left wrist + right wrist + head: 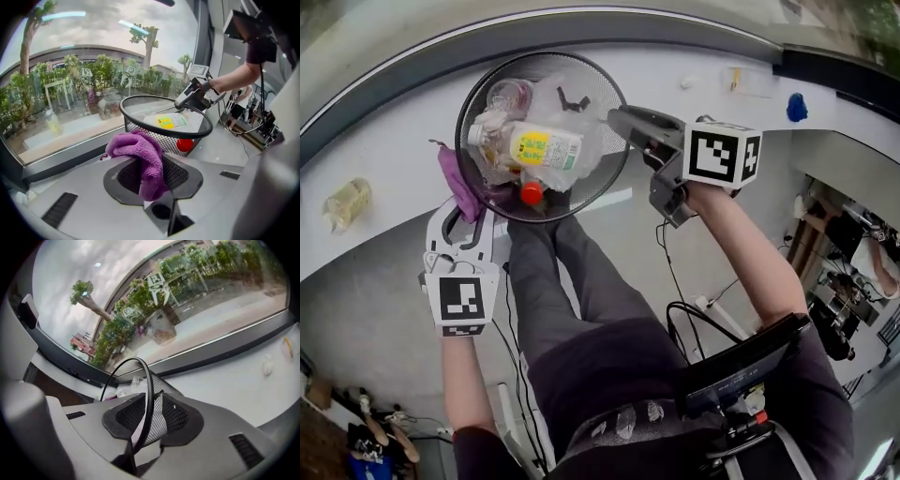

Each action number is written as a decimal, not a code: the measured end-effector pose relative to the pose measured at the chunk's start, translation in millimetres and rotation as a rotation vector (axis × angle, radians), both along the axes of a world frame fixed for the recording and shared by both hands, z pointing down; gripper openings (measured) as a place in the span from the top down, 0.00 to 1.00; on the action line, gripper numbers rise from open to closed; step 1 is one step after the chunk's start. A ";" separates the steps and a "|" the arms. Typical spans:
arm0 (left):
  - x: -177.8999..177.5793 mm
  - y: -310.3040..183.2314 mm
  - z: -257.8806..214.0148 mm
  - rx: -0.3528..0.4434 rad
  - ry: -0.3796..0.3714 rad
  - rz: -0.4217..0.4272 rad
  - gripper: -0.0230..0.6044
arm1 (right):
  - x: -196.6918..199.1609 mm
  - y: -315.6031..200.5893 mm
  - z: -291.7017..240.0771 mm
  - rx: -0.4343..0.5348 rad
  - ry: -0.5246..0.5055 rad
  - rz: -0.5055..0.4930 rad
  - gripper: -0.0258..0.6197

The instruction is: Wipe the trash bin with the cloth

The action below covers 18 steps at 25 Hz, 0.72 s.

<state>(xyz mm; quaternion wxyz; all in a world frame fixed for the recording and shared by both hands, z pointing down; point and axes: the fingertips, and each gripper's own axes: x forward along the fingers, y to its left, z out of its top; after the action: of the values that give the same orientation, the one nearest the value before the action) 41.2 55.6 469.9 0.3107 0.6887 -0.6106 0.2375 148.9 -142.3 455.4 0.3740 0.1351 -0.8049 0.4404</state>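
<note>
My left gripper is closed on the purple cloth; the cloth fills the gap between the two pads and a thick fold of it hangs out over the top of them. In the head view this gripper is at the left side of the trash bin, and the cloth lies against the outside of the black mesh wall, just below the rim.

My right gripper is at the opposite side of the bin; its jaws stand apart, and the black wire rim with a part of the mesh wall passes between them; I see a small gap between the rim and one pad, so the pads do not press on it. In the head view the right gripper reaches over the rim from the right.

The bin stands upright on the pale floor, near a white ledge under the window; it is round and made of wire mesh. Inside it lie a plastic bottle with a yellow label, a red cap, a clear plastic cup and some thin transparent plastic.
</note>
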 end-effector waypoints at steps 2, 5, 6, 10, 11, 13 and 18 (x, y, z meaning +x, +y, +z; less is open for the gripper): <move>-10.8 -3.1 -1.0 -0.010 -0.033 -0.017 0.83 | -10.3 3.0 7.5 -0.080 -0.008 -0.018 0.83; -27.4 -15.3 -3.2 0.043 -0.073 -0.048 0.83 | -19.7 -2.8 11.8 -0.152 -0.043 0.053 0.83; -29.5 -20.7 -4.1 0.062 -0.088 -0.052 0.83 | -19.3 -4.9 12.1 -0.190 -0.067 0.106 0.83; -24.2 -11.2 3.0 0.069 -0.032 -0.043 0.83 | 21.1 23.9 18.6 -0.316 -0.068 0.383 0.82; -29.1 -8.5 6.9 0.069 -0.020 -0.048 0.83 | 22.9 29.6 18.1 -0.318 -0.067 0.414 0.81; -36.3 -2.2 14.4 0.060 -0.024 -0.044 0.83 | 17.3 37.9 15.5 -0.302 -0.067 0.435 0.81; 17.5 20.6 18.8 0.036 -0.039 0.181 0.83 | 13.1 57.4 16.2 -0.393 -0.070 0.584 0.79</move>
<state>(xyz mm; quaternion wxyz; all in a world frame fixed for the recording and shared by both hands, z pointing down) 58.6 76.2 488.7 0.2635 0.7416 -0.5561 0.2671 161.9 -85.0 471.6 0.2234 0.2699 -0.6445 0.6796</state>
